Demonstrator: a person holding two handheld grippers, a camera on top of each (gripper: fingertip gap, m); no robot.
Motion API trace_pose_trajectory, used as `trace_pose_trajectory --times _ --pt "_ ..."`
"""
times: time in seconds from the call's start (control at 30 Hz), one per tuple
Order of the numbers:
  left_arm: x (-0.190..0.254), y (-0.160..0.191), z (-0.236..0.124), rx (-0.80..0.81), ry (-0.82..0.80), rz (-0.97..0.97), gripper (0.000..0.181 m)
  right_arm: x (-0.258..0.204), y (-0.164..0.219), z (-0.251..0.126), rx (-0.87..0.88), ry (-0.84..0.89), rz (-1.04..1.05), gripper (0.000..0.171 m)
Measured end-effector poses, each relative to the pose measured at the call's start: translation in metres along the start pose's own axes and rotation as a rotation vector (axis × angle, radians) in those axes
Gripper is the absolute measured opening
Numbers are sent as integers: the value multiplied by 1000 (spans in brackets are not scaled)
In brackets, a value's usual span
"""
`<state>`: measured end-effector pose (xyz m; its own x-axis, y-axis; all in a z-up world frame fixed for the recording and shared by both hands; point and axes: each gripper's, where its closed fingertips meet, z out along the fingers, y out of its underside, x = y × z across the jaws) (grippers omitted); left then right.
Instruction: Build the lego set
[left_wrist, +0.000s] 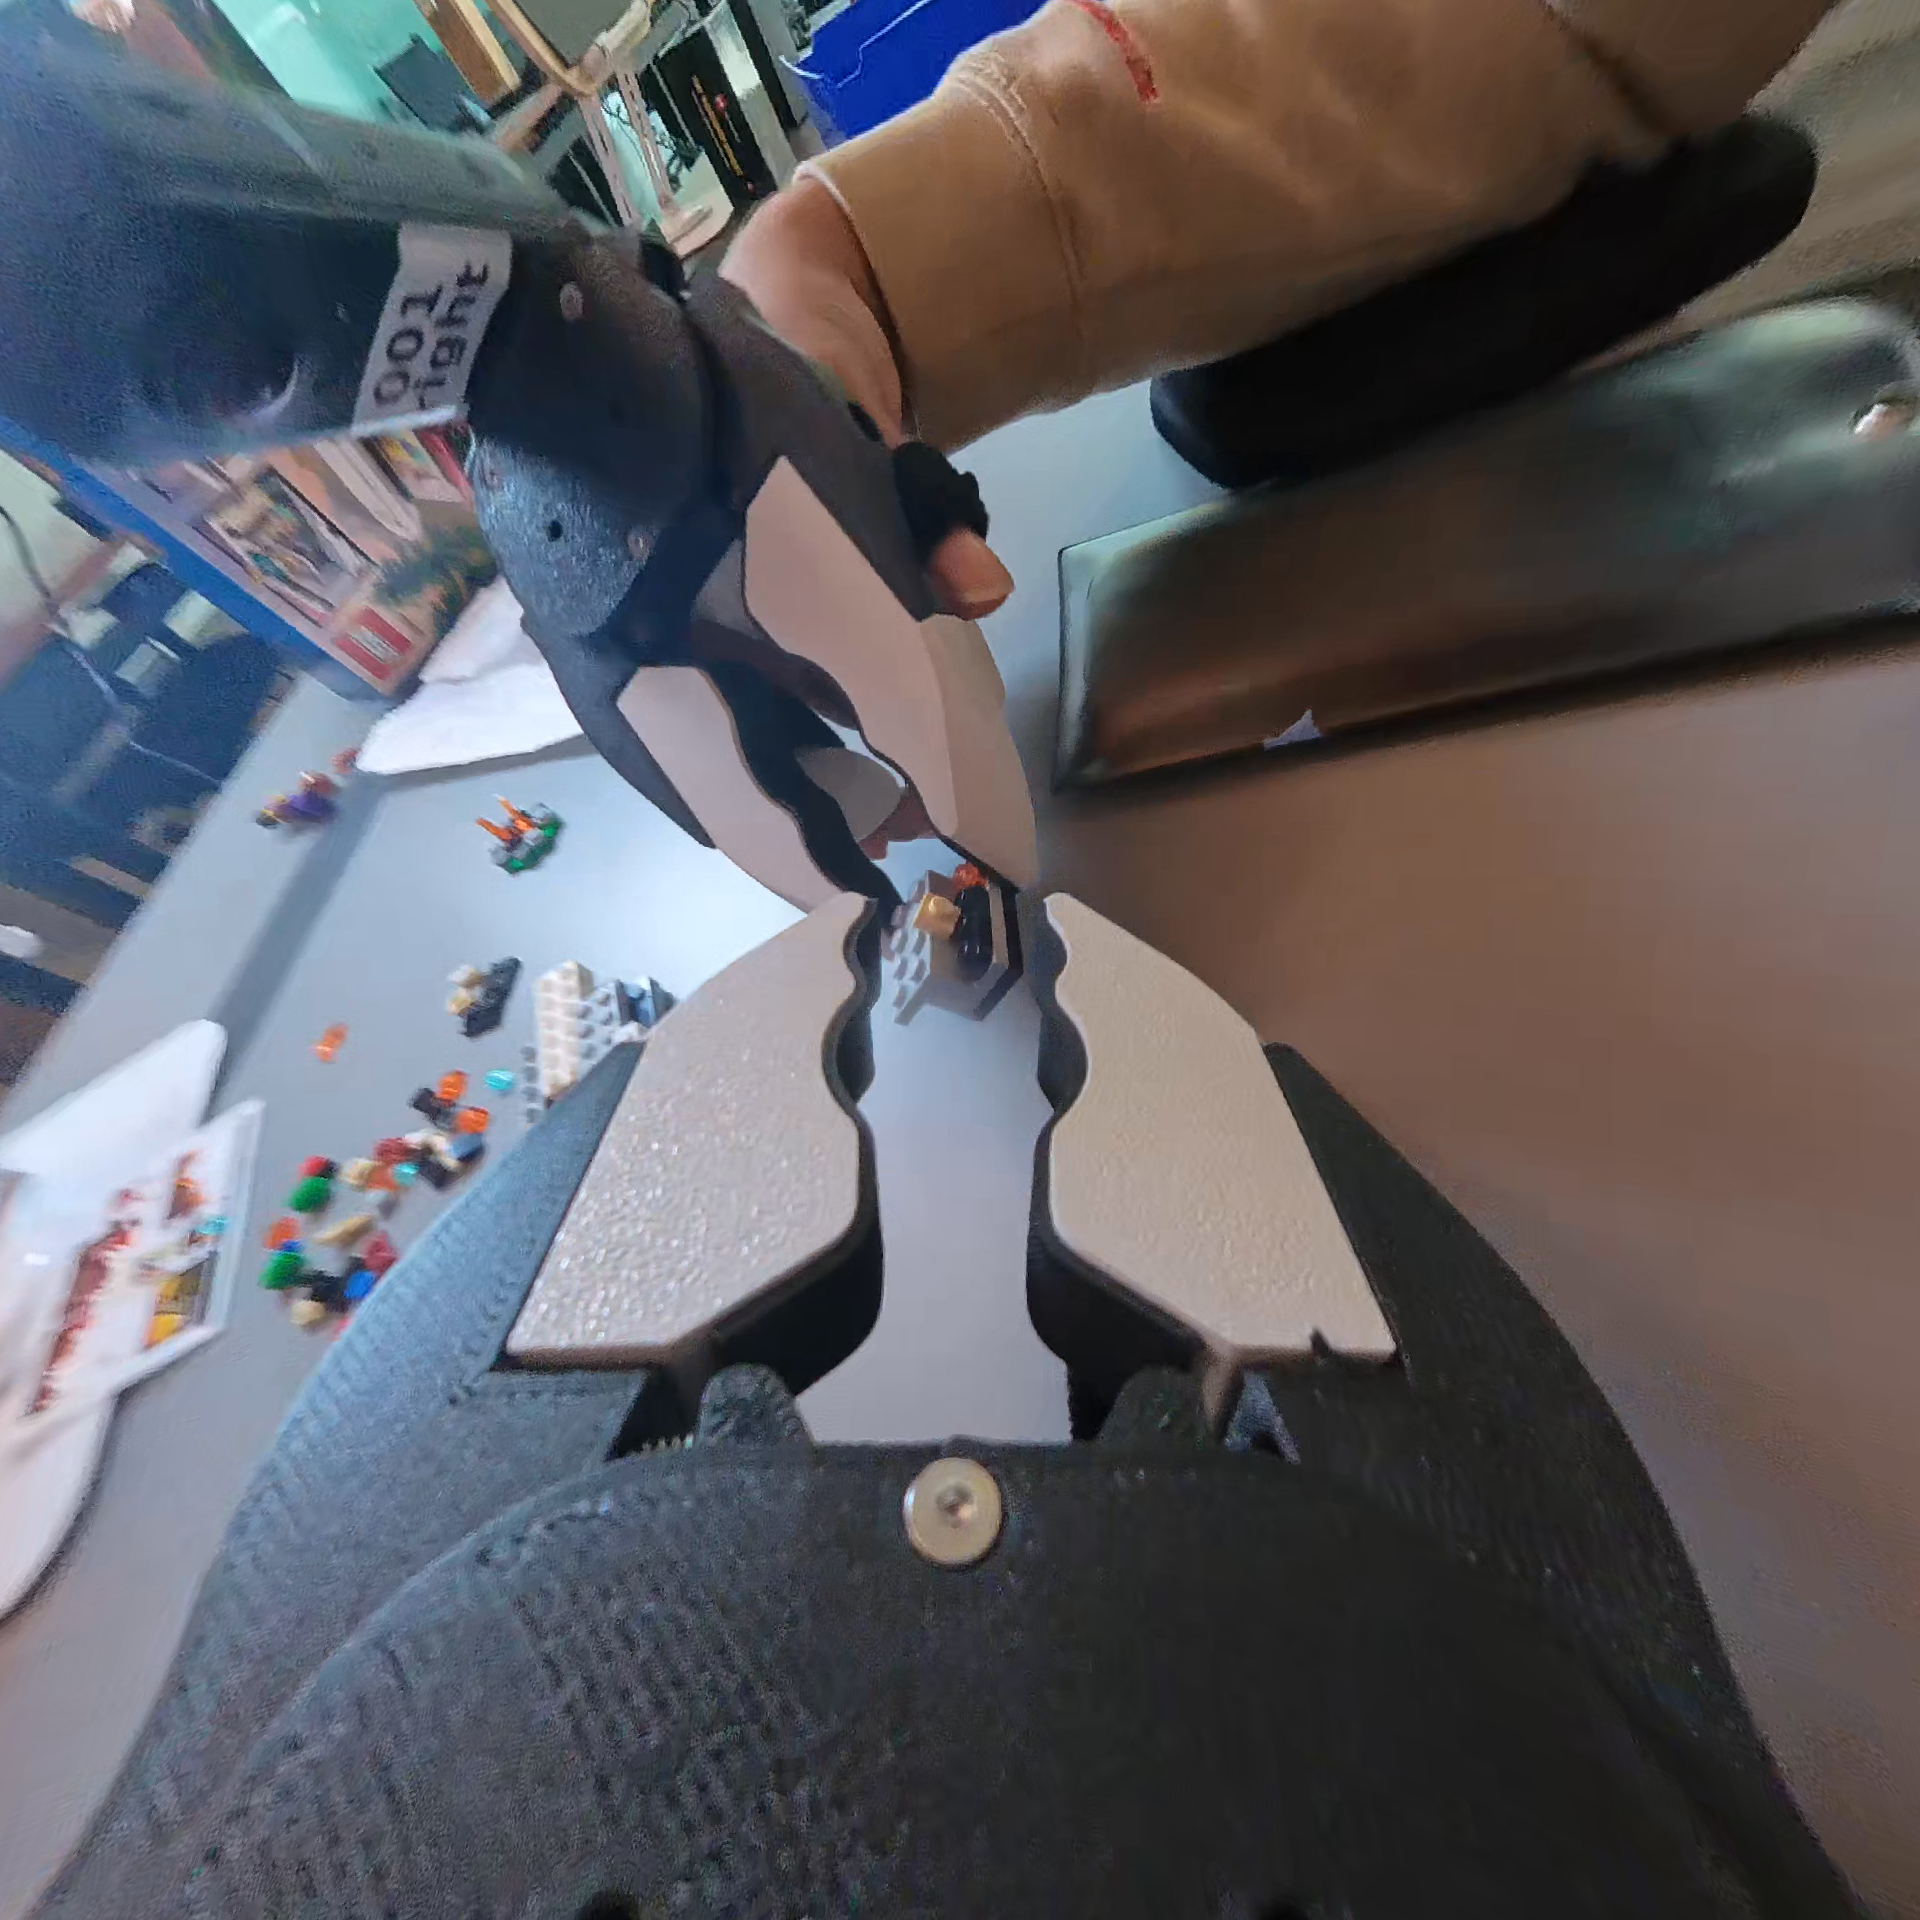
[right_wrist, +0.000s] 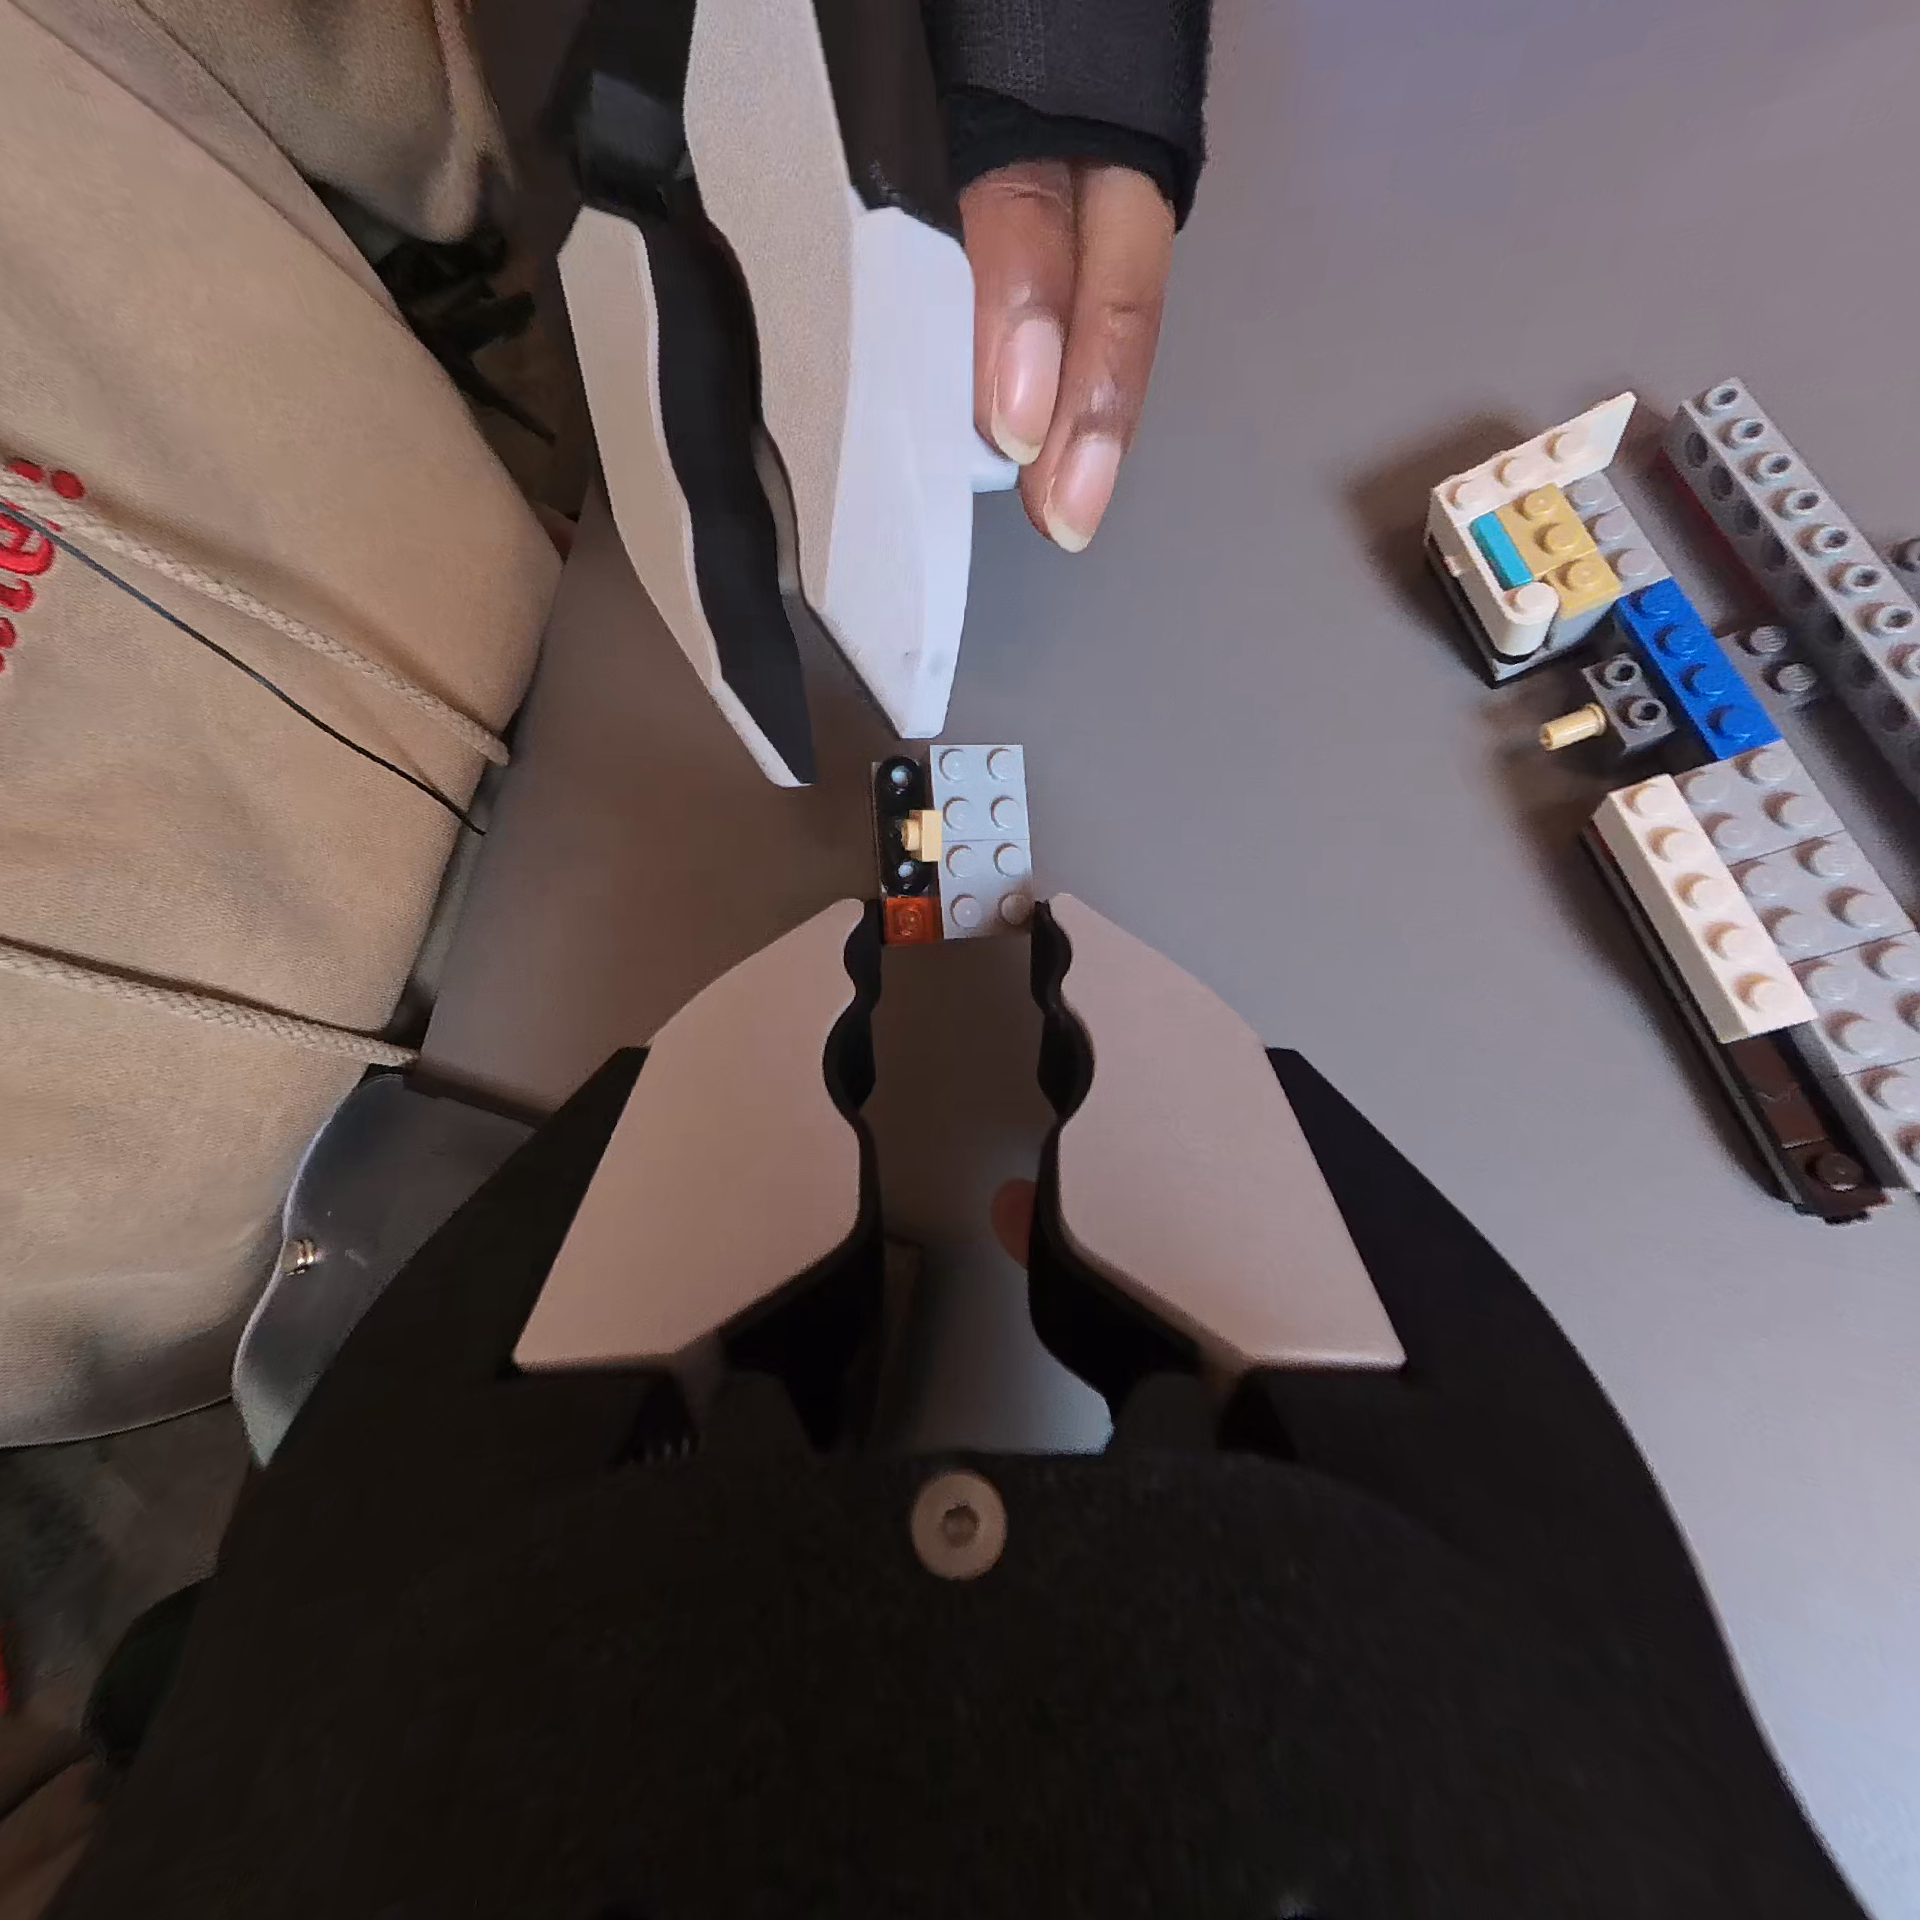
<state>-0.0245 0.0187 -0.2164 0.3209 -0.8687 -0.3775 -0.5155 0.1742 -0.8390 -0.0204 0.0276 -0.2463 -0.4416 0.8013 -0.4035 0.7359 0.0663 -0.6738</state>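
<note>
Grey table (right_wrist: 1351, 312) carries my small assembly (right_wrist: 961, 842), gripped by neither tool: right gripper (right_wrist: 951, 914) and left gripper (left_wrist: 951, 904) both sit half-open, empty, crowding its ends. Closing skewed could pop its loose tan stud (right_wrist: 923, 831).

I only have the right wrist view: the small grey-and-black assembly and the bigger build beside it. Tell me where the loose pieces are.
Observer: The left wrist view shows a pile of loose pieces on the table, towards the left edge of that view, well away from the small assembly.
Operator: Find me the instructions.
Observer: A printed booklet lies flat just past that pile, nearer the picture's left edge.
Operator: Report any other built bits.
Observer: Two small builds stand apart farther back on the table: a green-and-orange build and a purple build.
</note>
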Motion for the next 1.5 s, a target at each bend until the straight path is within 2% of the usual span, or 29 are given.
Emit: trace_pose_trajectory --times 0.13,0.83,1.23,1.5 --pt "0 11 5 -35 41 -119 27 4 2 4 -30 38 -9 28" --pt "17 30 12 -137 133 -150 8 4 12 23 -172 130 -94 28" --pt "11 28 7 -98 199 -389 7 4 11 20 -144 129 -117 27" --pt "5 21 1 -30 249 -559 7 1 1 19 -37 116 -191 27"
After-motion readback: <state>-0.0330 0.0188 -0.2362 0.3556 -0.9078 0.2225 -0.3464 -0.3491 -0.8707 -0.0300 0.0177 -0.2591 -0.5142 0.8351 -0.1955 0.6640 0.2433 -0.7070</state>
